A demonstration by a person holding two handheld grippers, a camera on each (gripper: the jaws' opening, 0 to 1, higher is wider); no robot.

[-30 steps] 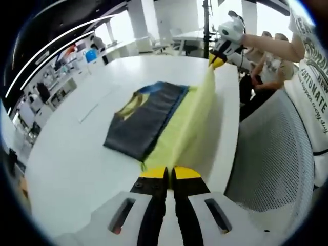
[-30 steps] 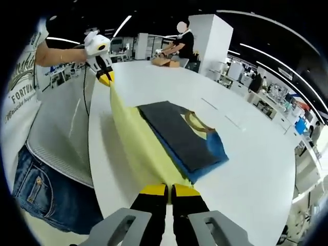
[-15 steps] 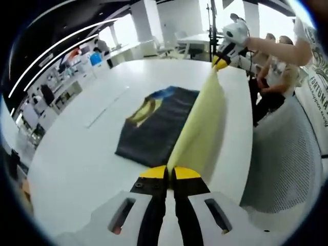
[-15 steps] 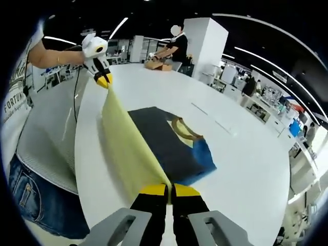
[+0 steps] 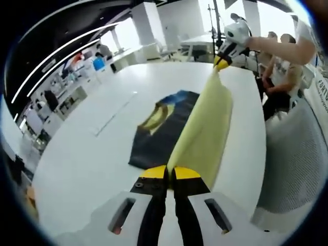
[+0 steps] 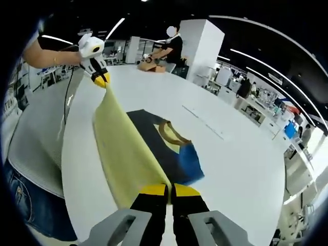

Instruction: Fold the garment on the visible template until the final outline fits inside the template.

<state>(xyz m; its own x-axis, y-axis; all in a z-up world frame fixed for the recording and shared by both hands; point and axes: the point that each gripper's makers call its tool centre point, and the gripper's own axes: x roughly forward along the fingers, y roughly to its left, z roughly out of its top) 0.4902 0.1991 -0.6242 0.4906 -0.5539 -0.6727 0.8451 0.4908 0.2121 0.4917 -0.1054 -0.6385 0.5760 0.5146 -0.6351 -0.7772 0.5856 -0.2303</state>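
Observation:
A garment lies on the white table: its yellow part (image 5: 202, 130) is lifted off the table and stretched between the two grippers, while the dark folded part (image 5: 161, 128) with a blue patch and a yellow collar rests flat. My left gripper (image 5: 170, 173) is shut on one yellow edge. In the left gripper view the right gripper (image 5: 221, 62) holds the far edge. In the right gripper view my right gripper (image 6: 169, 190) is shut on the yellow cloth (image 6: 123, 154), and the left gripper (image 6: 101, 79) pinches the far corner. The dark part (image 6: 164, 148) lies beside it.
The white table (image 5: 92, 154) stretches left of the garment, with thin marked lines (image 5: 115, 110) on it. A grey mesh chair (image 5: 292, 174) stands by the table's edge beside the person. A seated person (image 6: 171, 46) works at the table's far end.
Both grippers have lifted the yellow cloth higher and carried it over toward the dark part, so it stands more upright. The dark part has not moved.

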